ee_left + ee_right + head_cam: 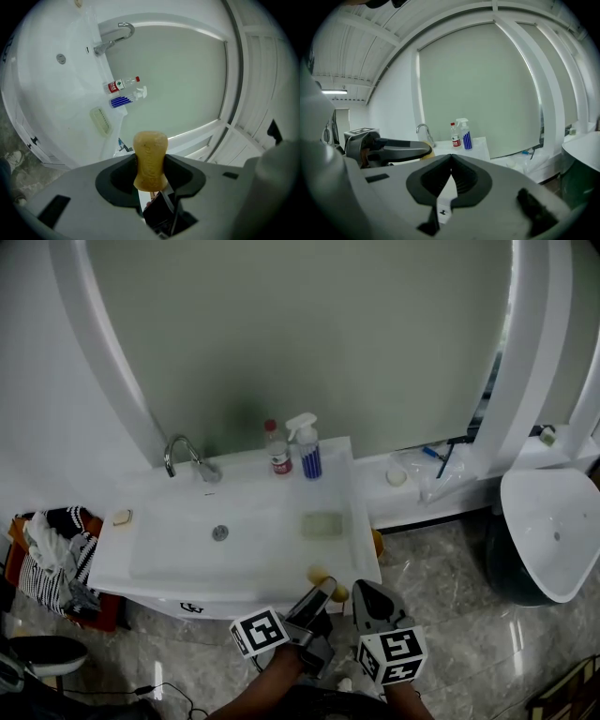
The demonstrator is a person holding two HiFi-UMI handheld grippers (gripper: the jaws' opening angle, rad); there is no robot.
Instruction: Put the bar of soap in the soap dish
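Left gripper view: left tool (pixel 150 162) pinches the bar of soap (pixel 150 157), soap dish (pixel 101 121) ahead on the sink (pixel 47 93); right tool (pixel 451 164) closed, empty.

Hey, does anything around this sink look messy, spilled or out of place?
Nothing looks spilled or broken. Only the heap of clothes stands out, bulging untidily over the red basket left of the sink.

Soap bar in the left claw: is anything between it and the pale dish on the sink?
Nothing visible. Only bare sink rim lies between the soap bar and the soap dish; the spray bottle stands behind it.
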